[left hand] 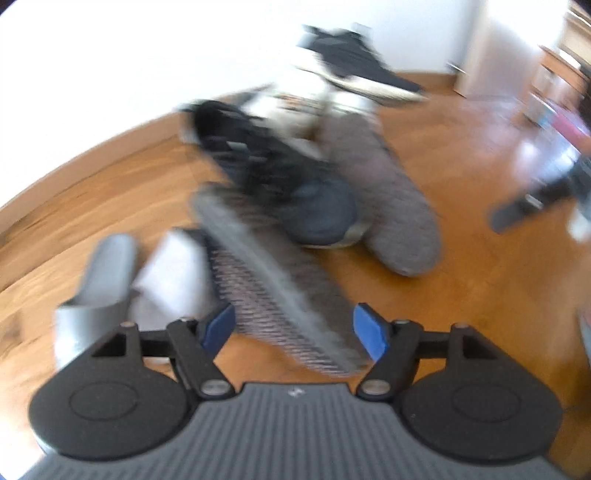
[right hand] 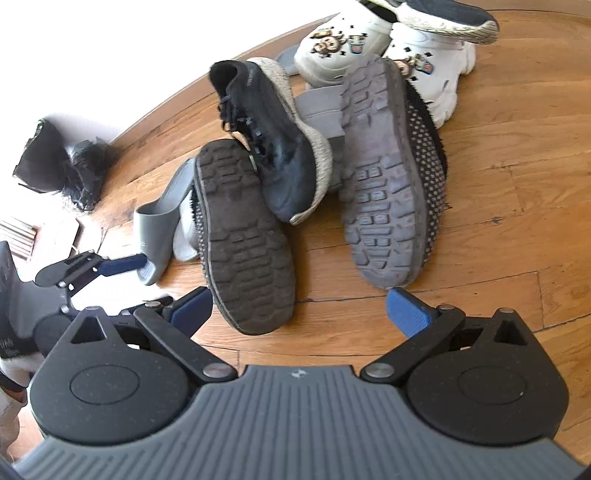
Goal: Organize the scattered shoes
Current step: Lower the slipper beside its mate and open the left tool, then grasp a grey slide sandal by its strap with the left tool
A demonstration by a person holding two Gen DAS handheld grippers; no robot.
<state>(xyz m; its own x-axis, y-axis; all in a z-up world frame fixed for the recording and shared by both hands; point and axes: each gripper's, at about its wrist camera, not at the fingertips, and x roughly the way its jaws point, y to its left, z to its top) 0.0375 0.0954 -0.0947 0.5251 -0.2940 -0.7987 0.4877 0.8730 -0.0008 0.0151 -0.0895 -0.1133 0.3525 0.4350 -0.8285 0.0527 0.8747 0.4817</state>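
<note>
Though motion-blurred, piled shoes [left hand: 295, 192] recognizable

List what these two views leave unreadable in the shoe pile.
- Left wrist view: motion blur smears everything; the black sneaker shows no detail.
- Right wrist view: top edge cuts off the dark sneaker lying on the white clogs.
- Right wrist view: upturned soles hide the grey slide partly.

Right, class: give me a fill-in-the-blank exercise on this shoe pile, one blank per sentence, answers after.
1. The two knit slippers lie with their ___ facing up.
2. The black sneaker leans on the ___ of the two.
3. The clogs with charms are ___ in colour.
4. The right gripper has its jaws ___.

Answers: soles; left; white; open
</note>
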